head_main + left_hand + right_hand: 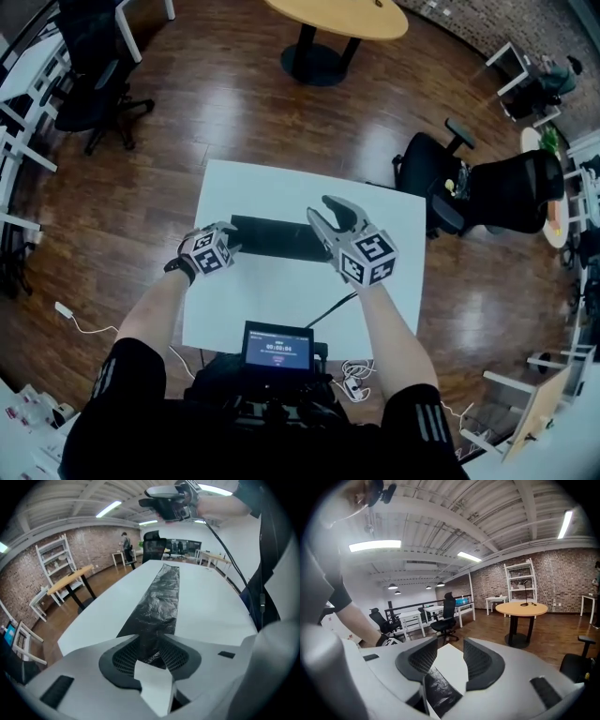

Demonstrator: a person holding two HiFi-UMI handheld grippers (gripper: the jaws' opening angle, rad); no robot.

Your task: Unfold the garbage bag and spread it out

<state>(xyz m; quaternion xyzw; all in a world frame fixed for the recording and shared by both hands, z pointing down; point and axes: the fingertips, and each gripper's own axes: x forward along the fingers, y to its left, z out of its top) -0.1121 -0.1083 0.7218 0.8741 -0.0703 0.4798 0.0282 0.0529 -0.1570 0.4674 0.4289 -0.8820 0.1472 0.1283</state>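
The garbage bag (277,236) is lying flat across the far half of the worktop (281,300), running left to right. The left tool (231,244) is sitting at its left end, with the bag between its jaws. The right tool (317,206) is hanging over its right end. A screen (277,347) is sitting at the worktop's near edge. A round table (337,17) is standing behind the worktop, and a chair (497,192) is standing to the right.

Head view looks steeply down on the white table (281,300); gripper views sit low and close, sharing the garbage bag (161,597): left along it, right roomward.
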